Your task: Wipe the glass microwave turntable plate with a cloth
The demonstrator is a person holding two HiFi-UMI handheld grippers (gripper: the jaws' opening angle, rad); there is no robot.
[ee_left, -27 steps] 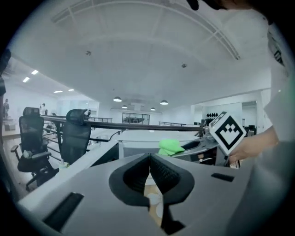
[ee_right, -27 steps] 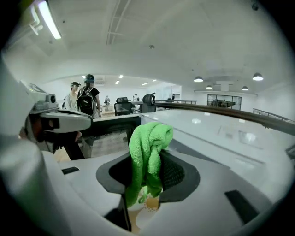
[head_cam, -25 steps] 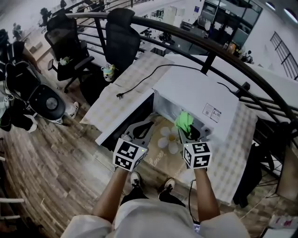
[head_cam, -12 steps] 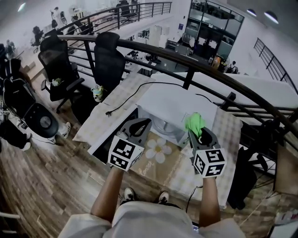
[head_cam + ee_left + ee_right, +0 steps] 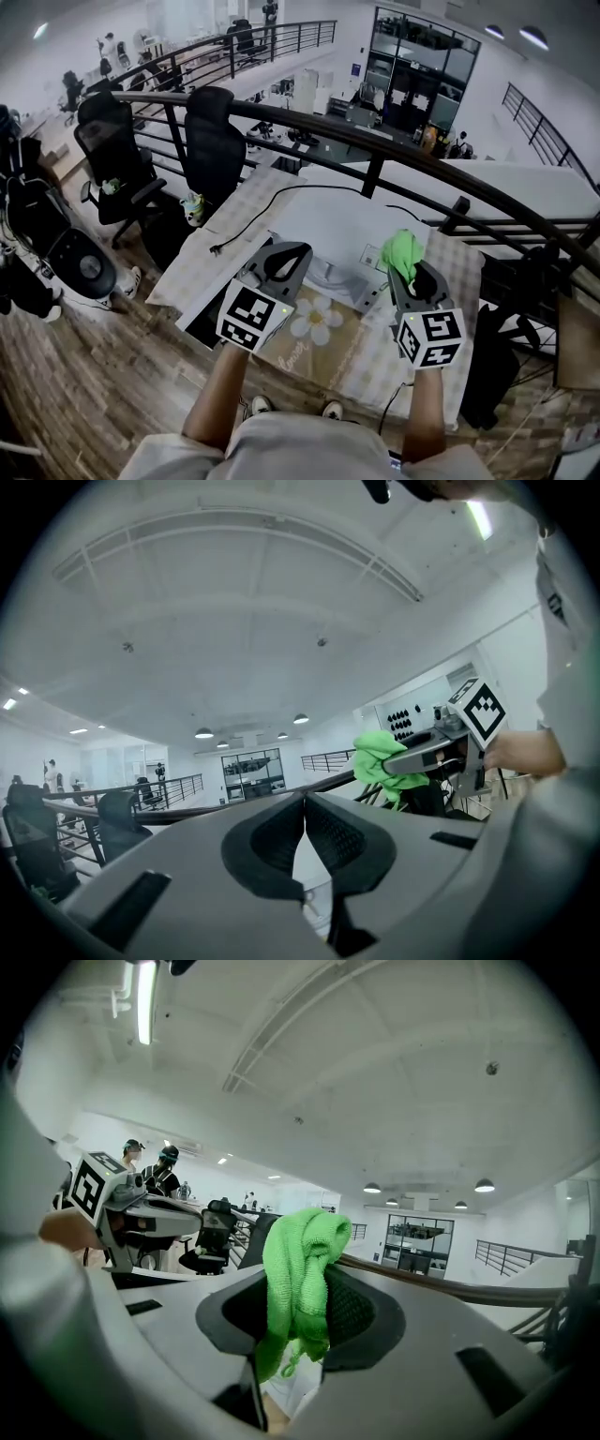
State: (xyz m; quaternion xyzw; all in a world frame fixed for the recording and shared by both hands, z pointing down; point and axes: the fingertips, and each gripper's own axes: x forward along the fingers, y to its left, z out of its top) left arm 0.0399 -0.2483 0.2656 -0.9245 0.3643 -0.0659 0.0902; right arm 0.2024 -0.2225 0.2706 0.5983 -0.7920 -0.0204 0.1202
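left gripper [image 5: 298,251] raised, jaws together; right gripper [image 5: 411,272] raised, jaws pinching cloth [image 5: 401,249].

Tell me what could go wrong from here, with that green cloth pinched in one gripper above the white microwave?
The bunched bright green cloth is clamped in the right gripper with loose ends hanging out, so it might slip free during wiping. The left gripper is shut and empty, so nothing would brace what gets wiped. Both hover above the white microwave oven, whose opening could catch a jaw.
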